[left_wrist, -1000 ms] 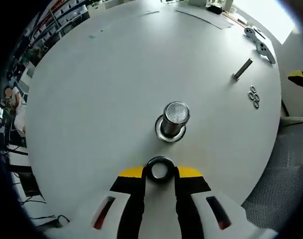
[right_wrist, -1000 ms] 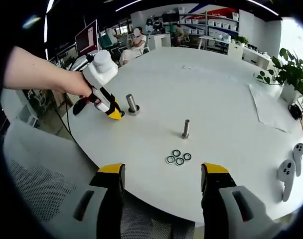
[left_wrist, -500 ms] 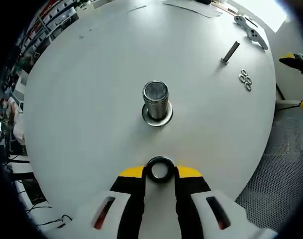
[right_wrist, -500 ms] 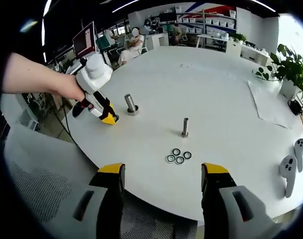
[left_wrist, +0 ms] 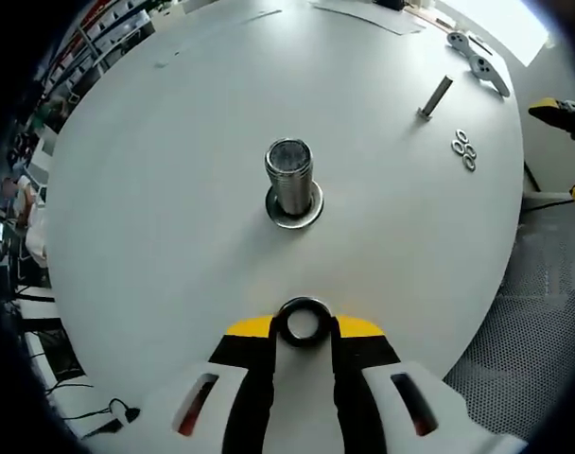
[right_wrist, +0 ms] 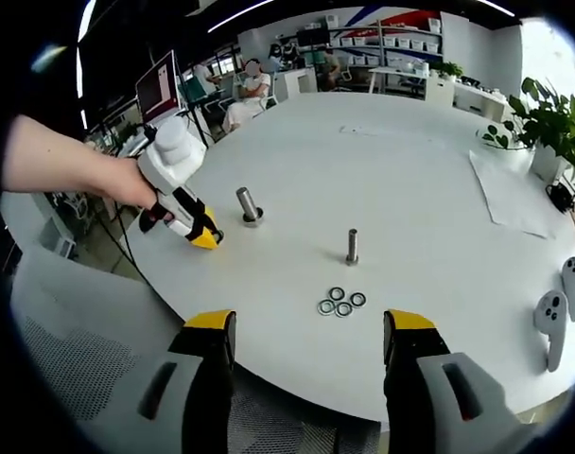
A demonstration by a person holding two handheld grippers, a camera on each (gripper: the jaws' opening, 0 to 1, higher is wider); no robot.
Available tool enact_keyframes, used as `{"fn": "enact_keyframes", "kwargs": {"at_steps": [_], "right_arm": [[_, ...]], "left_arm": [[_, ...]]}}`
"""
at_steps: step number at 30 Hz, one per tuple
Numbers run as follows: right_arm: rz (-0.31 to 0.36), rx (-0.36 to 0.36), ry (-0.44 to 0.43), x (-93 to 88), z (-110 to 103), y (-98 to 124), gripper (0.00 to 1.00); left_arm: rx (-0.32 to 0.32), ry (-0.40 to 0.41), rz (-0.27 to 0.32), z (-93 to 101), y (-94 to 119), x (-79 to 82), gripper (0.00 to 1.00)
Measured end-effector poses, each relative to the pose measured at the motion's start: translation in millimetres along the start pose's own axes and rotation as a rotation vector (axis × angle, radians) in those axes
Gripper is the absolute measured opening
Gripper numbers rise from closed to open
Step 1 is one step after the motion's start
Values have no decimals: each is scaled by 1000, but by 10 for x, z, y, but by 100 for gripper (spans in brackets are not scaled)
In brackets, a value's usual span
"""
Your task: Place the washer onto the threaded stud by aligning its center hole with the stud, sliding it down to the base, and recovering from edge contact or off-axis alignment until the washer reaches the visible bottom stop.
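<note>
One washer point(left_wrist: 303, 322) sits pinched between the yellow-tipped jaws of the left gripper point(left_wrist: 303, 326), short of the thick threaded stud point(left_wrist: 290, 182) — which stands upright on a round white table point(left_wrist: 174, 142) with a ring already at its base. Right gripper point(right_wrist: 306, 331) jaws stand wide apart, holding nothing, above the table edge near four loose washers point(right_wrist: 339, 302) and a thin bolt point(right_wrist: 352, 246). No writing is legible.

Threaded studs: two — wide stud point(right_wrist: 248, 203), slim stud point(right_wrist: 352, 245). Loose washers point(right_wrist: 339, 302): four, clustered. Washer in gripper point(left_wrist: 304, 322): one. Controllers point(right_wrist: 557, 317): two. Paper sheets point(right_wrist: 514, 194): one. Potted plants point(right_wrist: 552, 123): one. Round table point(right_wrist: 410, 180): one.
</note>
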State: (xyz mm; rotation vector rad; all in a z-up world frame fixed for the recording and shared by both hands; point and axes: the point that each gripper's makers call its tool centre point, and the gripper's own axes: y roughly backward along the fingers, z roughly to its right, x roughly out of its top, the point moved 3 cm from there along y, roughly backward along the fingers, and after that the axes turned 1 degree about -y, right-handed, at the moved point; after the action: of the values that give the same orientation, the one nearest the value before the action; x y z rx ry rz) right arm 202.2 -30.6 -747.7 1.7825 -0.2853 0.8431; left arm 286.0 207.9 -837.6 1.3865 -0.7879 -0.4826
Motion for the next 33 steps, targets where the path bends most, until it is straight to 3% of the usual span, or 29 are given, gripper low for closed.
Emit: {"fn": "enact_keyframes", "kwargs": {"at_steps": [15, 33], "right_arm": [[5, 11, 5, 16, -27, -2, 66], [-17, 22, 72, -6, -96, -23, 66]], "left_arm": [[-3, 3, -18, 73, 16, -45, 20], [-9, -14, -59, 153, 21, -132, 20]]}}
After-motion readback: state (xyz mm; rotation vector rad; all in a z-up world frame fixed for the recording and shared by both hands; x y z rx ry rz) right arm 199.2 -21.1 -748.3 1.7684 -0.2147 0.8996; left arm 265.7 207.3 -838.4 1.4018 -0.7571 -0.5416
